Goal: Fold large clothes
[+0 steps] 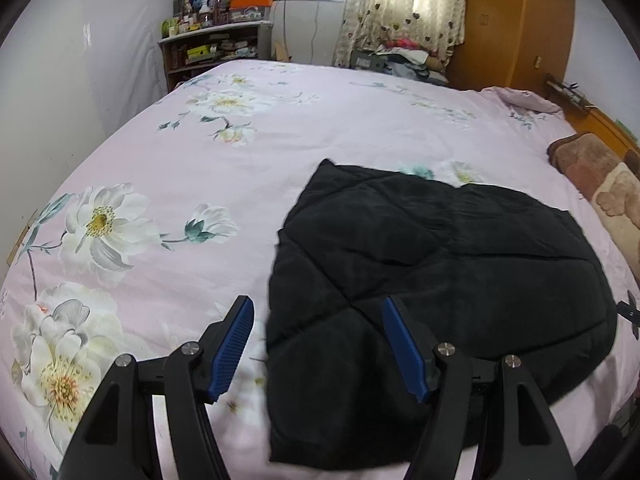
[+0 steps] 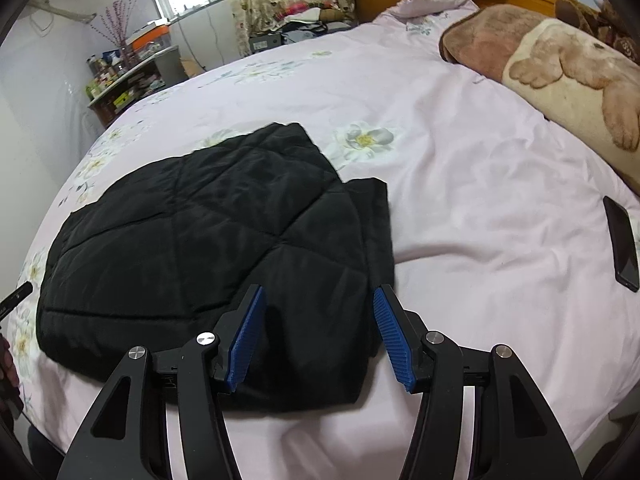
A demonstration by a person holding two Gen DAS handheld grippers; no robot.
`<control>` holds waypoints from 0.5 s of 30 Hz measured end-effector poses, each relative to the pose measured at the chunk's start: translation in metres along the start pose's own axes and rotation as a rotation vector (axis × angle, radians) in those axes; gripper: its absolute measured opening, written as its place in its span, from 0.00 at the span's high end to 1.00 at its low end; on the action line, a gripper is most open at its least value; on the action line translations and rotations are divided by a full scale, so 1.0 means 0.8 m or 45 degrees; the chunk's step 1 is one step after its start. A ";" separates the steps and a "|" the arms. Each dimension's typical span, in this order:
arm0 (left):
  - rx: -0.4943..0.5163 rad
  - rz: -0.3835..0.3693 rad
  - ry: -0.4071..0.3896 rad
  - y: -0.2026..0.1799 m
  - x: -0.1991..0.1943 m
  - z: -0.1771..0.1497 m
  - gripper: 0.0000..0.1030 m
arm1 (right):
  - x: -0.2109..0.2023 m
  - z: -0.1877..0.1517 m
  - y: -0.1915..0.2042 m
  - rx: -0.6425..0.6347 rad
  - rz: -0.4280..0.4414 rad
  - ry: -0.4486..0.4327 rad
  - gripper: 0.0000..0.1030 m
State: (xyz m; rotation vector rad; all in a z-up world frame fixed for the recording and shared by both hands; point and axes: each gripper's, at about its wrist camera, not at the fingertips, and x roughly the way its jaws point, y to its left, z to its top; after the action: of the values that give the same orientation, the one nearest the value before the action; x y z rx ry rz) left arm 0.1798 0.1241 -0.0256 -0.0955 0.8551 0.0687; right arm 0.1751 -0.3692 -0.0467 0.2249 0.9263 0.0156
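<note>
Lying on the flowered bed point(image 1: 168, 152), the black quilted jacket point(image 1: 440, 264) already looks folded into a compact bundle, so little seems left beyond a final fold or tidying. Both the left gripper point(image 1: 318, 344) and right gripper point(image 2: 318, 336) hover above it, fingers spread and empty.

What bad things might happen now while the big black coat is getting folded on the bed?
The black coat is puffy, so a gripper might pinch only its top layer and spoil the fold. Both the left gripper and right gripper are open above its near edge, holding nothing. The pink bedsheet lies right under it, so a gripper might grab sheet too. A phone lies on the bed and might slide if the sheet gets tugged.
</note>
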 end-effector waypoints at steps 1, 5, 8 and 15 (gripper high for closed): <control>-0.003 0.002 0.009 0.004 0.007 0.001 0.33 | 0.004 0.002 -0.004 0.008 -0.002 0.009 0.45; -0.011 0.004 0.057 0.013 0.033 0.003 0.33 | 0.023 0.007 -0.017 0.037 -0.001 0.038 0.39; -0.026 -0.024 0.086 0.017 0.052 0.000 0.32 | 0.035 0.010 -0.023 0.051 0.014 0.056 0.37; -0.028 -0.057 0.096 0.017 0.078 -0.004 0.21 | 0.062 0.016 -0.032 0.070 0.072 0.096 0.36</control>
State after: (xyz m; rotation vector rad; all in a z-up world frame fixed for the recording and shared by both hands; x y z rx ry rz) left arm 0.2167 0.1390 -0.0760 -0.1389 0.9268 0.0325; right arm 0.2128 -0.3909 -0.0836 0.3032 0.9963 0.0515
